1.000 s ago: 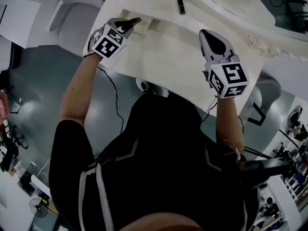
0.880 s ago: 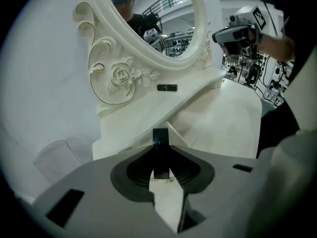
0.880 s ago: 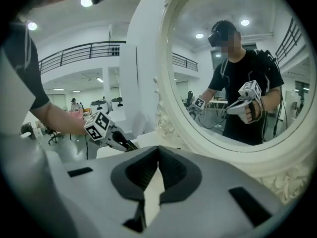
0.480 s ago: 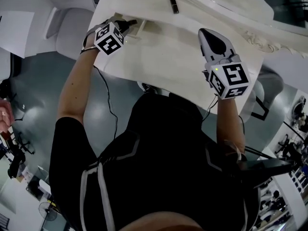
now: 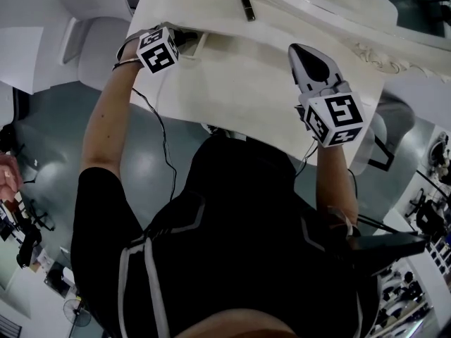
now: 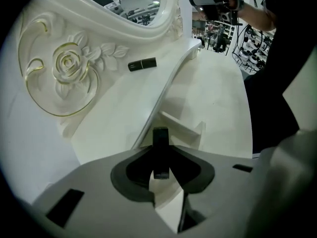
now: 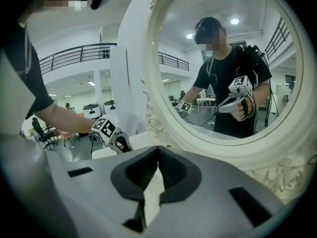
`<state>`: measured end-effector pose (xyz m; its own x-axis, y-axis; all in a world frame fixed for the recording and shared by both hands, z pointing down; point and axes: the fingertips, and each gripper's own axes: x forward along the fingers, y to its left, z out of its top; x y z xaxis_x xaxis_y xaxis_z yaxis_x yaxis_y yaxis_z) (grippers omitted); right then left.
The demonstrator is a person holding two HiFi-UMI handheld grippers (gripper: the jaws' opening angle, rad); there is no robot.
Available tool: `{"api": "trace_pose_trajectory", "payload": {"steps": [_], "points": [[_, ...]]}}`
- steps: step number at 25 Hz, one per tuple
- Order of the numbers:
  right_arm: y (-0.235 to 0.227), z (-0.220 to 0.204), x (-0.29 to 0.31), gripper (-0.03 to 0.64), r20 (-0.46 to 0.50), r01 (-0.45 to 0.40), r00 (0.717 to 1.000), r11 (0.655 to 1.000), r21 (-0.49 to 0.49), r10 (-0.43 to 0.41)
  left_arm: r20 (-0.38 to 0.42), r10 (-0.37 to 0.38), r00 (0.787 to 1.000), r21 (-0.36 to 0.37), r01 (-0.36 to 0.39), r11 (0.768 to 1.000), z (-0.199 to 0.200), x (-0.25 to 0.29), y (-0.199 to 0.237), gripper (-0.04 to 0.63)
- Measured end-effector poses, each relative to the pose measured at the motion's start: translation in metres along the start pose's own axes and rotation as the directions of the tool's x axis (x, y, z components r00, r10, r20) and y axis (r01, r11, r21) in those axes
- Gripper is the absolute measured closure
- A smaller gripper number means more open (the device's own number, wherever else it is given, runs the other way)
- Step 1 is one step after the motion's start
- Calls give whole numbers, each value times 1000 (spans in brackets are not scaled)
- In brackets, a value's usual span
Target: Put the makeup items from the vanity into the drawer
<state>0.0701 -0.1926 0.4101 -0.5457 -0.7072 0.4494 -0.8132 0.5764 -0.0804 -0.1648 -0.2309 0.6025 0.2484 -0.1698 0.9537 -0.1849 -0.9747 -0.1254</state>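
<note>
Over the open drawer [image 5: 202,44], the left gripper [image 5: 186,38] is pinching a dark makeup stick [image 6: 160,150]. I'd judge lowering and letting go comes next. The right gripper [image 5: 300,51] is hovering empty, jaws pressed together, while another stick [image 5: 246,8] is lying on the vanity [image 5: 239,79].

The glossy cream-white vanity surface [image 5: 232,76] bears a gold-outlined carved rose [image 6: 67,66]. The slim lipstick tube [image 6: 142,64] is black, like the small tube [image 6: 160,142] in the left hand-held gripper [image 6: 159,168].

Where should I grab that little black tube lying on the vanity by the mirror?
Probably pinch the black tube across its middle, coming from above: it lies flat on its side, with the mirror frame close beside it.
</note>
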Motion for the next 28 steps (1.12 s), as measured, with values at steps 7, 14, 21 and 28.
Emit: {"api": "trace_pose_trajectory", "payload": {"steps": [7,14,21,28], "points": [[-1,-2,1,612,-12,-2,1000,1000,4,2,-51,-16,999,87,20,996,-6,7,-5,499],[2,-2,3,612,-15,-13,1000,1000,2,13,-36,-21,999,58,23,998,-3,8,-1,499],[4,-5,1,612,-19,-17,1000,1000,6,17,-34,-7,999,64,10,998,-4,4,-1,497],[4,-5,-3,612,-12,-23,1000,1000,-4,23,-27,22,999,54,-20,998,-2,-5,1,495]]}}
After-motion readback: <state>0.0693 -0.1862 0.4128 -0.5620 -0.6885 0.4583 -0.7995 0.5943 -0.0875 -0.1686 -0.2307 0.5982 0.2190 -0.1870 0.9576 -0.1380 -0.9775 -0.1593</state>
